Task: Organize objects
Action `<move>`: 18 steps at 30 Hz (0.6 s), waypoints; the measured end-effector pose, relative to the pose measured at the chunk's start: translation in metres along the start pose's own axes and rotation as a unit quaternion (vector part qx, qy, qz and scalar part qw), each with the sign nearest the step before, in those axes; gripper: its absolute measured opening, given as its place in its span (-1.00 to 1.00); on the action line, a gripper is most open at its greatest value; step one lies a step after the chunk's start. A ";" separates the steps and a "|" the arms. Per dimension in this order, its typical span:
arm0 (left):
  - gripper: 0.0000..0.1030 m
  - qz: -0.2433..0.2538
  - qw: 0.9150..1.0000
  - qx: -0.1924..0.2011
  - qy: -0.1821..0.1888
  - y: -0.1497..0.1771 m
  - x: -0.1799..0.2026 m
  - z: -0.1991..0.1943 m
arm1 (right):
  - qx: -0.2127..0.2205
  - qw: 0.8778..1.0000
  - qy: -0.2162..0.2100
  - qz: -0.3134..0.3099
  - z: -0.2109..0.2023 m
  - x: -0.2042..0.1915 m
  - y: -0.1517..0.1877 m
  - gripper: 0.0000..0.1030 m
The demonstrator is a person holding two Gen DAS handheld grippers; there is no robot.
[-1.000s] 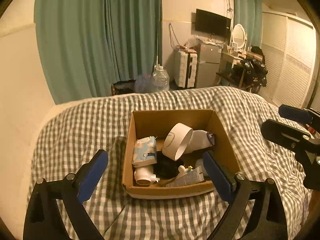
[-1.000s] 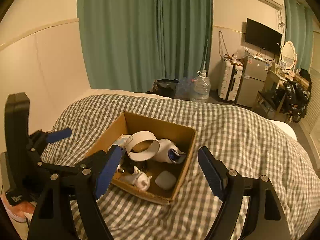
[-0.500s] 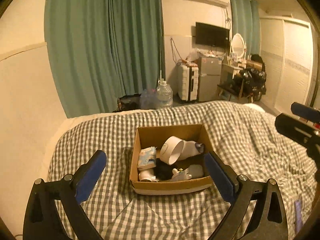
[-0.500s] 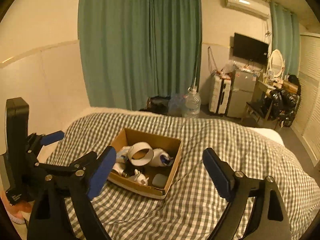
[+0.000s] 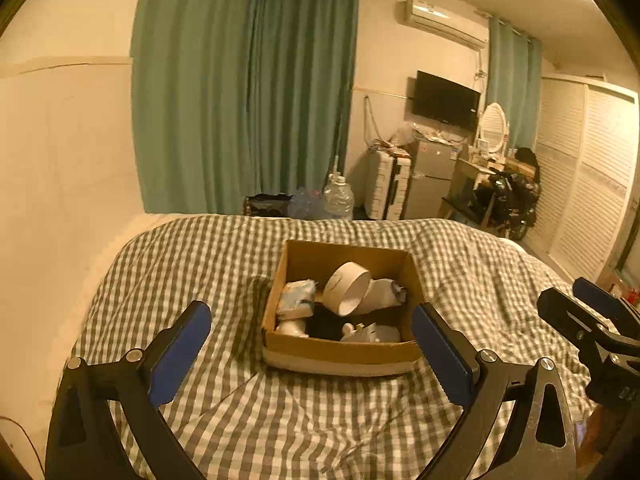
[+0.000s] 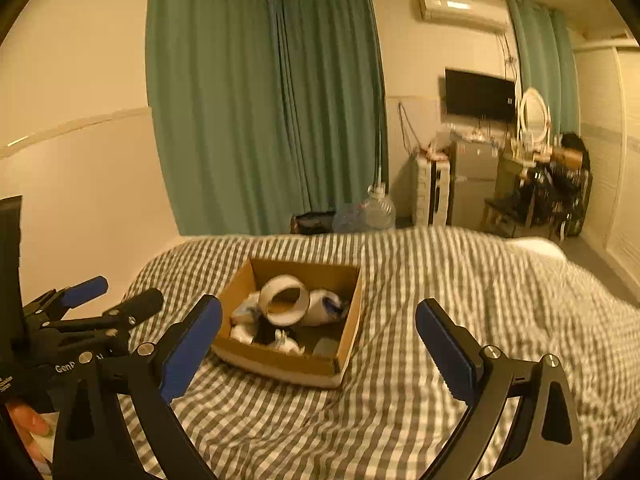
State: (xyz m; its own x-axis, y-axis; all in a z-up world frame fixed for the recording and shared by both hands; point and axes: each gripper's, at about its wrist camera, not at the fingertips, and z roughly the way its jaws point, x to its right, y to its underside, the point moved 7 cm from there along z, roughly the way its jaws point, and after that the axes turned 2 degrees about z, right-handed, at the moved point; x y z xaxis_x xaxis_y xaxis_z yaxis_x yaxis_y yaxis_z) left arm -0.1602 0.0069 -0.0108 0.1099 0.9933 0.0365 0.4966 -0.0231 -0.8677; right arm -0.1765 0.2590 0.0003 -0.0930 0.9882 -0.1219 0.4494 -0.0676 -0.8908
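An open cardboard box (image 5: pixel 344 346) sits on the checked bedcover, also in the right wrist view (image 6: pixel 352 296). Inside lie a white tape roll (image 5: pixel 347 294) (image 6: pixel 284 305), a white bottle (image 5: pixel 382 295), a blue tissue pack (image 5: pixel 296 299), a small white dispenser (image 5: pixel 291 327) and other small items. My left gripper (image 5: pixel 311 354) is open and empty, held back from the box's near side. My right gripper (image 6: pixel 318 346) is open and empty, back from the box's near right corner.
The grey-and-white checked bed (image 5: pixel 224 412) fills the foreground. A pale wall (image 5: pixel 60 168) runs along the left. Green curtains (image 5: pixel 248 92), a water jug (image 5: pixel 339 199), a suitcase (image 5: pixel 387 190), a small fridge and a dresser stand beyond the bed's far end.
Both grippers have pulled back and up from the box, which now looks smaller and farther away. Both stay open and empty. The box's contents have not moved.
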 end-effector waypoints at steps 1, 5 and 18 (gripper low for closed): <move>1.00 -0.002 1.000 0.000 -0.003 0.004 -0.001 0.001 | -0.001 1.000 0.007 0.000 0.003 0.001 0.005 0.90; 1.00 0.002 1.000 -0.002 -0.004 0.019 0.001 0.003 | -0.002 1.000 0.021 -0.004 0.008 0.005 0.015 0.91; 1.00 0.042 0.999 -0.003 -0.014 0.038 0.010 0.002 | -0.037 0.998 0.041 0.005 0.028 0.018 0.047 0.91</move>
State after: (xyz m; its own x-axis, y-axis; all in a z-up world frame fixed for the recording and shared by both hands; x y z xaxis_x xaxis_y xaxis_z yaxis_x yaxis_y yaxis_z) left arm -0.1419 0.0161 -0.0438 0.1282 0.9905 -0.0500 0.4923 -0.1073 -0.8638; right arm -0.1820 0.2701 -0.0556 -0.0166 0.9957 -0.0914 0.5138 -0.0699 -0.8551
